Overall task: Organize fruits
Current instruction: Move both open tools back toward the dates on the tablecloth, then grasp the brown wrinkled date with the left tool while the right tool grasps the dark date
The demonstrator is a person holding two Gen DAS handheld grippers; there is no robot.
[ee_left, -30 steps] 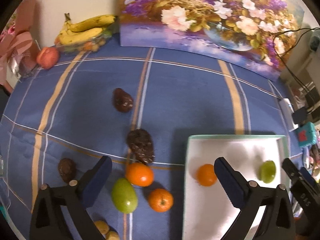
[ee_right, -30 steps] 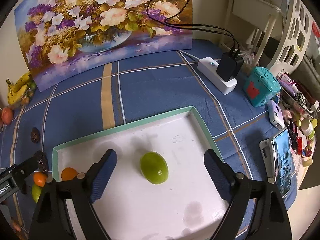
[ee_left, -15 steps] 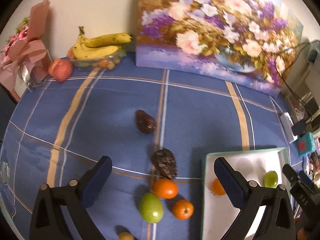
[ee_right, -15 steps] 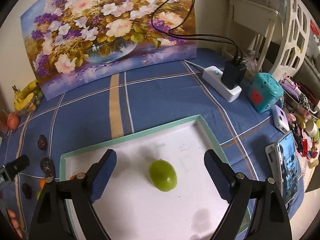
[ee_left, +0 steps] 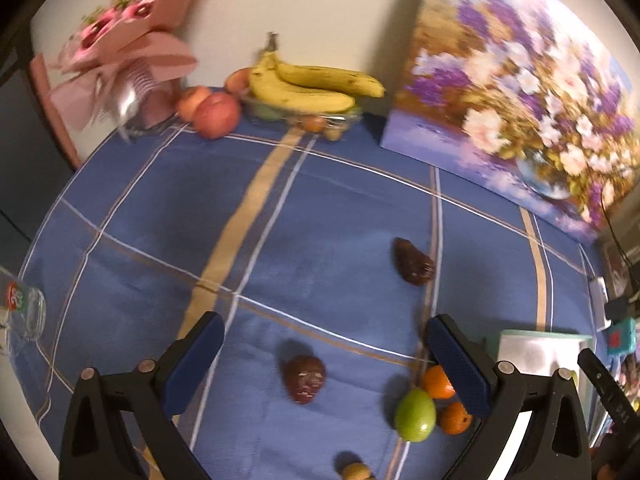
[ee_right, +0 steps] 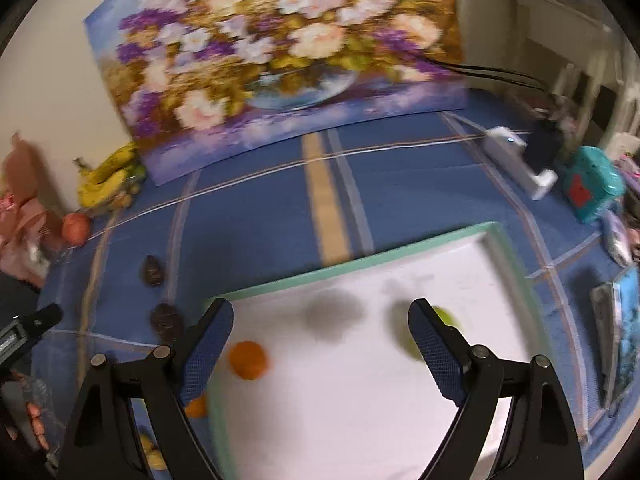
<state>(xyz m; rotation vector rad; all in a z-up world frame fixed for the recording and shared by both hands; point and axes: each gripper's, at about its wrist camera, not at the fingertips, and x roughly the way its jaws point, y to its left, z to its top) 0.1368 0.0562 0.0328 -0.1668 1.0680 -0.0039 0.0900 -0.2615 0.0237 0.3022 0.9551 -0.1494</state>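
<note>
Tray (ee_right: 400,264) holds 1 orange (ee_right: 248,360) and 1 lime (ee_right: 444,316). Left on cloth (ee_left: 320,208) beside tray's left edge: 2 oranges, 1 lime, dark fruits. Left gripper (ee_left: 326,360) and right gripper (ee_right: 320,344) both spread wide, empty.

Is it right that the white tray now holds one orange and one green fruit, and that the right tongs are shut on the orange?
Not quite. The white tray does hold one orange and one green fruit, but the right tongs are open and empty; the orange lies loose on the tray beside one finger. The right wrist view shows it.
</note>
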